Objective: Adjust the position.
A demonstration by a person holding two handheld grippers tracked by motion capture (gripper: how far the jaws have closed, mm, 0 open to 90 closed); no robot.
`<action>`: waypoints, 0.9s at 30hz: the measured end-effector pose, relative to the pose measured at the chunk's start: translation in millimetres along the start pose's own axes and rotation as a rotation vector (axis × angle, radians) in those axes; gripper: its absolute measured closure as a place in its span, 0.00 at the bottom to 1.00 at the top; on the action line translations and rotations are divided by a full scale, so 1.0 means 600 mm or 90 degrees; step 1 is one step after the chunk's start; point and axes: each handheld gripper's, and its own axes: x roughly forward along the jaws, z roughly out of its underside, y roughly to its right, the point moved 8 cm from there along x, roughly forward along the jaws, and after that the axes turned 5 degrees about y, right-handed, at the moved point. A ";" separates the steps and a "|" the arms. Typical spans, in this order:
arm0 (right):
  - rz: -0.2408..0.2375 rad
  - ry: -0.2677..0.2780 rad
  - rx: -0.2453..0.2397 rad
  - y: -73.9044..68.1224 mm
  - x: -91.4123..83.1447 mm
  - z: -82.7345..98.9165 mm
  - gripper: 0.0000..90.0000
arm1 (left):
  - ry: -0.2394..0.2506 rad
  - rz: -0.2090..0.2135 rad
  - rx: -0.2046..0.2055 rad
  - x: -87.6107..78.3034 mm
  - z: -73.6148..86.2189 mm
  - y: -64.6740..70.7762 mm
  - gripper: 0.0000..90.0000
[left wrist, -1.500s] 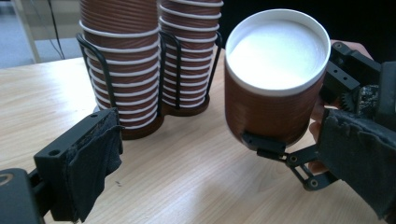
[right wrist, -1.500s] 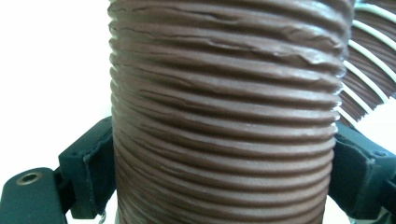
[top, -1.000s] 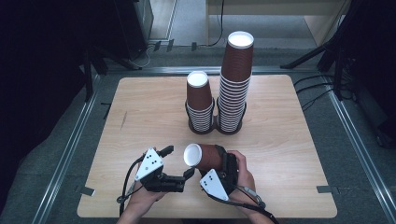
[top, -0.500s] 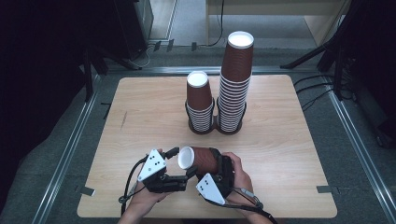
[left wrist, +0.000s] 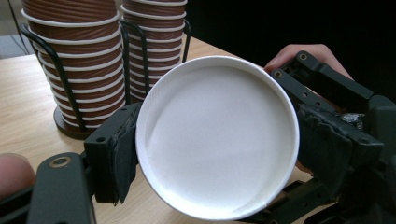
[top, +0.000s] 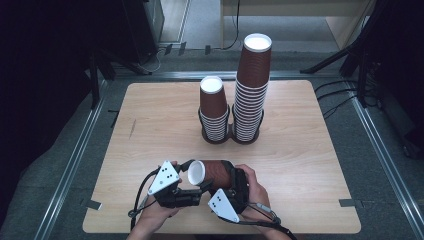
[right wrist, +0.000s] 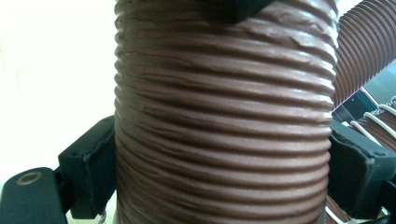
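Note:
A brown ribbed paper cup point(top: 216, 173) lies on its side above the table's near edge, its white round end point(left wrist: 217, 137) facing my left gripper's camera. My left gripper point(top: 196, 175) has just been closing its jaws with that end between them. Both pads point(left wrist: 122, 149) press on its rim, so it is shut on the cup. My right gripper point(top: 231, 176) is shut across the cup's ribbed body point(right wrist: 224, 116), one pad point(right wrist: 93, 172) on each side. A hand holds each gripper.
Two upside-down stacks of the same brown cups stand in a black wire holder point(top: 230, 134) at the middle back of the wooden table point(top: 150, 115): a short stack point(top: 214, 107) and a tall stack point(top: 252, 90). Black cables and metal rails border the table.
The left gripper's jaws, spread wide a second ago, have closed onto the cup's white end. The cup has shifted slightly left and nearer. Both hands have stayed about where they were.

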 end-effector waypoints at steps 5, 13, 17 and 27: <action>0.003 -0.001 -0.006 0.001 0.000 0.001 0.12 | -0.001 0.005 -0.001 0.000 0.000 0.001 0.22; -0.003 0.013 -0.011 -0.003 -0.002 -0.005 0.12 | -0.002 0.024 -0.014 0.001 0.001 0.002 0.20; -0.004 0.010 -0.013 -0.004 -0.001 -0.003 0.12 | -0.005 0.020 -0.006 0.001 0.002 0.003 0.22; -0.004 0.011 -0.008 -0.004 -0.001 -0.003 0.11 | -0.005 0.025 -0.007 -0.001 0.000 0.005 0.25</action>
